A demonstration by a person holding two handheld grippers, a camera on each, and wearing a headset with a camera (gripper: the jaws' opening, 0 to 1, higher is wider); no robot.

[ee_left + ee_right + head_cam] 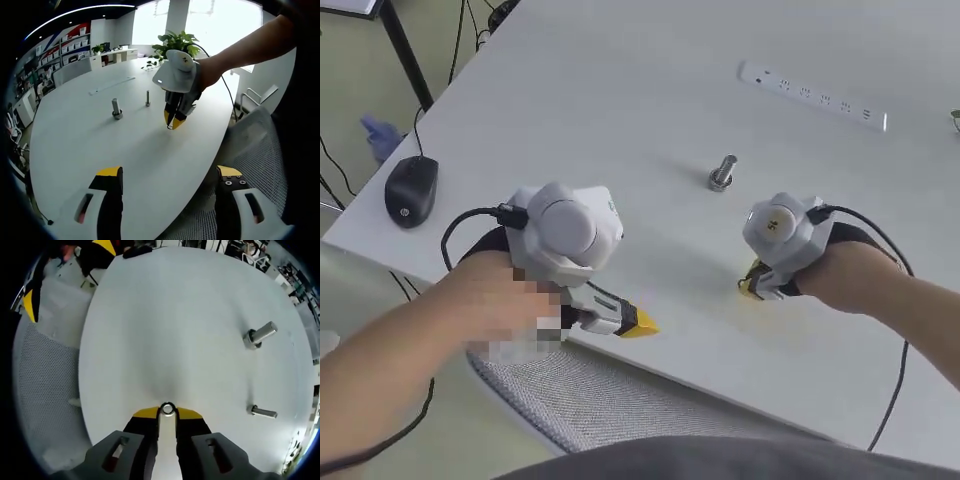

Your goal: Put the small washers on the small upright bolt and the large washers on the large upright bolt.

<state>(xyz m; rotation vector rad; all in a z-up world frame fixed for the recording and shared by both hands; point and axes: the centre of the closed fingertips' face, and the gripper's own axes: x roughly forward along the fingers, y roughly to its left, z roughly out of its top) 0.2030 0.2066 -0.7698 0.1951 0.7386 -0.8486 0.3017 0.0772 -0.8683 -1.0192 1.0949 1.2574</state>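
Head view, from left to right: a mouse [411,190] lies near the edge of the table [620,80]. Next is the left gripper [638,323], low over the near edge. Its own view shows the jaws wide apart with nothing between them — I think it only waits out of the way.

Further right stands the large bolt [722,172], wide end down and long axis straight up, so a washer can drop over it. The small bolt [147,97] stands near it, also upright.

At the right, the right gripper [755,285] points down at the table, well apart from both bolts, jaws clamped on the rim of a washer [168,408]. The ring shows its open hole to that gripper's camera, so the hole's axis runs along the jaws, downward — good for sliding onto a bolt. Small or large, I cannot tell.
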